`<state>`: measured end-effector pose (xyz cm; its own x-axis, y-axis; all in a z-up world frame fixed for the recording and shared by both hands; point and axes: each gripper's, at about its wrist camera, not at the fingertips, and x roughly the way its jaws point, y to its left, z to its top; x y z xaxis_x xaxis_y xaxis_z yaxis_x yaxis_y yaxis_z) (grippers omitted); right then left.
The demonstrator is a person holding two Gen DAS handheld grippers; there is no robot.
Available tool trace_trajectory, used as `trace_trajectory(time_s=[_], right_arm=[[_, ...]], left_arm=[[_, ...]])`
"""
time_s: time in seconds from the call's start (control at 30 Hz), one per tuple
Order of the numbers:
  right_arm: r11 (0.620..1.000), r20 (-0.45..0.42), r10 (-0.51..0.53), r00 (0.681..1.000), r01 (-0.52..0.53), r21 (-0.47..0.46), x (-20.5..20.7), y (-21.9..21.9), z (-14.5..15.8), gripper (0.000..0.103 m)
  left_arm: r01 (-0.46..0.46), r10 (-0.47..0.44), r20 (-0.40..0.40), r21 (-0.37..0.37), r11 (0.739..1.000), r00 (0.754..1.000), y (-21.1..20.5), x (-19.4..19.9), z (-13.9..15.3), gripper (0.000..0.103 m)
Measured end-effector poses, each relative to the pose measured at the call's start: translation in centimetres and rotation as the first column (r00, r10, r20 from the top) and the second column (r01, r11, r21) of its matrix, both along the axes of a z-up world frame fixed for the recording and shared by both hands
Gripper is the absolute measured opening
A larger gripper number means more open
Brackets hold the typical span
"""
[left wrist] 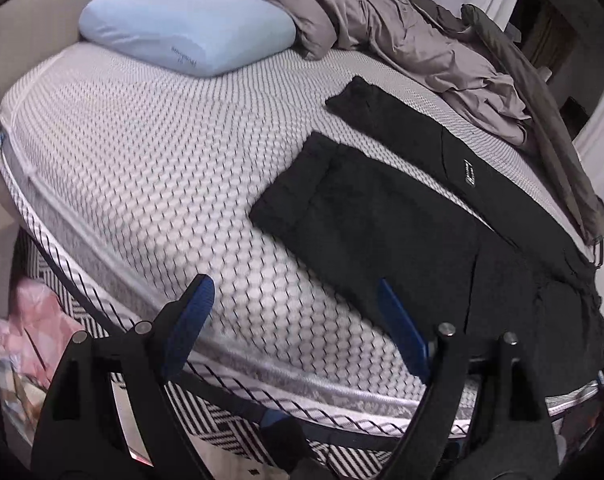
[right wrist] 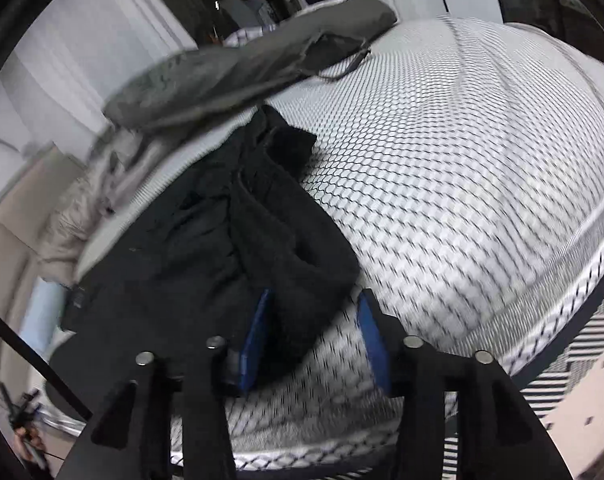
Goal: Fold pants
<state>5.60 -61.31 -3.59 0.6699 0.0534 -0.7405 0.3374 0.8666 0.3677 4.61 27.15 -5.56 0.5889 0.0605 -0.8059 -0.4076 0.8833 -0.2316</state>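
Black pants [left wrist: 382, 220] lie on the hexagon-patterned mattress [left wrist: 142, 160], one leg folded over near the bed's edge and the other stretching toward the far right. My left gripper [left wrist: 292, 284] is open over the mattress edge; its right finger [left wrist: 402, 332] is at the hem of the folded leg, and only mattress shows between the pads. In the right wrist view the pants [right wrist: 222, 240] are bunched. My right gripper [right wrist: 316, 300] hovers around their near end: cloth lies against the left pad [right wrist: 256, 340], while bare mattress shows beside the right one, so the pads do not clamp it.
A light blue pillow [left wrist: 190, 28] sits at the head of the bed beside a crumpled grey blanket [left wrist: 402, 40]. A dark grey garment [right wrist: 242, 68] lies beyond the pants. Pink items [left wrist: 34, 320] and a striped rug [right wrist: 590, 340] are on the floor.
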Motion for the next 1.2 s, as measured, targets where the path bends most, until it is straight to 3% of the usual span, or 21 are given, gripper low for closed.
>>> trace_trajectory(time_s=[0.07, 0.2, 0.4, 0.57, 0.73, 0.77, 0.8, 0.9, 1.2], right_arm=[[0.999, 0.026, -0.015, 1.0, 0.013, 0.043, -1.4, -0.2, 0.4, 0.063], [0.972, 0.096, 0.03, 0.995, -0.052, 0.23, -2.8, 0.0, 0.1, 0.063], [0.947, 0.096, 0.045, 0.994, -0.073, 0.312, -0.6, 1.7, -0.5, 0.063], [0.94, 0.098, 0.03, 0.995, -0.061, 0.336, 0.9, 2.4, -1.0, 0.063], [0.929, 0.109, -0.006, 0.994, -0.035, 0.369, 1.2, 1.2, -1.0, 0.063], [0.933, 0.114, -0.027, 0.993, -0.016, 0.358, 1.6, 1.1, -1.1, 0.06], [0.937, 0.113, -0.048, 0.992, 0.005, 0.35, 1.9, 1.0, -1.1, 0.045], [0.933, 0.083, -0.086, 0.993, 0.051, 0.357, 2.8, 0.6, -2.1, 0.014], [0.946, 0.178, -0.072, 0.981, 0.01, 0.324, -2.0, 1.4, -0.4, 0.009]], left_arm=[[0.015, -0.014, 0.024, -0.032, 0.999, 1.0, -0.4, -0.3, -0.1, 0.082], [0.052, -0.048, 0.048, -0.089, 0.995, 0.998, -1.3, 0.9, -1.0, 0.077], [0.038, -0.033, 0.03, -0.203, 0.978, 0.999, -1.6, 4.8, -3.6, 0.051], [-0.028, 0.039, 0.038, -0.257, 0.966, 0.999, -0.7, 6.6, -4.5, 0.016], [-0.054, 0.07, 0.05, -0.269, 0.962, 0.996, 0.0, 7.6, -4.8, 0.004], [-0.056, 0.074, 0.056, -0.267, 0.962, 0.996, 0.1, 7.6, -4.7, 0.004], [-0.06, 0.08, 0.065, -0.266, 0.962, 0.995, 0.3, 7.4, -4.6, 0.003], [-0.065, 0.089, 0.076, -0.279, 0.958, 0.993, 0.7, 6.5, -4.5, 0.002], [-0.015, 0.042, 0.128, -0.206, 0.978, 0.991, 0.8, 2.4, -2.0, 0.001]])
